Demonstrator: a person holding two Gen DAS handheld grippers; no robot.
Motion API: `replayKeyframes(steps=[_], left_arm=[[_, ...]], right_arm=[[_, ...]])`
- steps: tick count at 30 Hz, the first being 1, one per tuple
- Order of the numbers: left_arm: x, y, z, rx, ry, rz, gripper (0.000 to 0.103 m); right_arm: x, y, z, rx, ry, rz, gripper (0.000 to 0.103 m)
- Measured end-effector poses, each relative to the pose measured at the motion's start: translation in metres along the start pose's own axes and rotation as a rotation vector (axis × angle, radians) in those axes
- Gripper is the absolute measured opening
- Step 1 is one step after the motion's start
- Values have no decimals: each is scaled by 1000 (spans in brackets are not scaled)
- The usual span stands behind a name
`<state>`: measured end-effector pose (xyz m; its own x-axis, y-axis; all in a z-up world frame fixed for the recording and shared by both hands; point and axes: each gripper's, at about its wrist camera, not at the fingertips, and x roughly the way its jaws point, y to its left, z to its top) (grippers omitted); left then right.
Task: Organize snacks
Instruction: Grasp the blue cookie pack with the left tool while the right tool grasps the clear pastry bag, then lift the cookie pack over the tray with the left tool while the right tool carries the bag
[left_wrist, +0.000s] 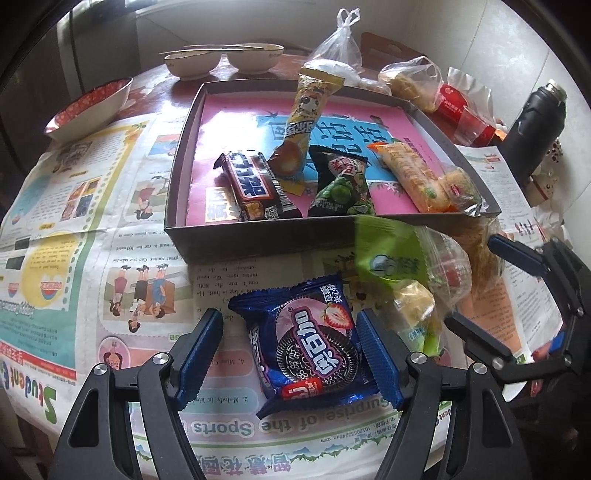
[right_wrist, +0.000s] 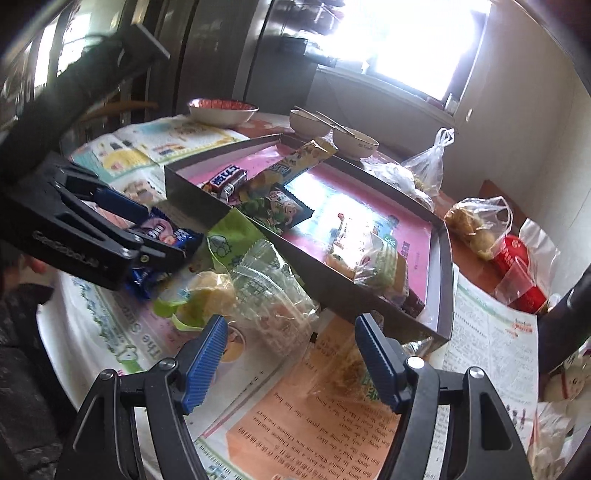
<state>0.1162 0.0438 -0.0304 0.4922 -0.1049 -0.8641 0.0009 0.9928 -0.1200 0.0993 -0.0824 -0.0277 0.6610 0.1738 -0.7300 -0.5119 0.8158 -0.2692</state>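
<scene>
A grey tray (left_wrist: 258, 236) with a pink lining holds several snacks: a brown chocolate bar (left_wrist: 255, 184), a yellow tube pack (left_wrist: 306, 110), a green pea pack (left_wrist: 343, 184) and an orange wafer pack (left_wrist: 413, 173). My left gripper (left_wrist: 291, 354) is open around a blue Oreo pack (left_wrist: 310, 339) lying on the newspaper before the tray. A green-and-clear snack bag (left_wrist: 399, 266) lies to its right. My right gripper (right_wrist: 291, 362) is open and empty, over a clear snack bag (right_wrist: 343, 373) by the tray (right_wrist: 362, 295). The left gripper (right_wrist: 147, 236) and Oreo pack (right_wrist: 173, 236) show at left.
Newspaper (left_wrist: 92, 221) covers the round table. Two bowls with chopsticks (left_wrist: 221, 61) and a red-lined bowl (left_wrist: 92, 107) stand behind the tray. Plastic bags (left_wrist: 413, 79), a red pack (left_wrist: 465, 110) and a black flask (left_wrist: 535, 122) sit at the right.
</scene>
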Motion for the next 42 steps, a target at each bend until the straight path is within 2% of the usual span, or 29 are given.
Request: replayKeyframes(steps=[6, 10, 11, 12, 15, 20, 27, 42], left_arm=[[4, -9, -2, 20, 13, 27, 77], [5, -13, -3, 38, 2, 48, 75], [6, -13, -3, 44, -1, 51, 74], [5, -13, -3, 47, -5, 56, 73], [5, -14, -3, 60, -28, 64, 59], [4, -10, -2, 66, -50, 39, 54], [-4, 10, -1, -2, -57, -88, 53], [-54, 21, 10, -13, -196, -96, 53]], right_arm=[[16, 1, 6, -26, 3, 0, 67], [25, -1, 8, 3, 19, 39, 46], [26, -2, 7, 18, 16, 54, 43], [25, -2, 6, 30, 9, 66, 43], [22, -9, 5, 97, -16, 130, 42], [12, -23, 6, 212, -55, 226, 42], [3, -38, 7, 331, -92, 291, 42], [-14, -50, 13, 408, -147, 306, 42]])
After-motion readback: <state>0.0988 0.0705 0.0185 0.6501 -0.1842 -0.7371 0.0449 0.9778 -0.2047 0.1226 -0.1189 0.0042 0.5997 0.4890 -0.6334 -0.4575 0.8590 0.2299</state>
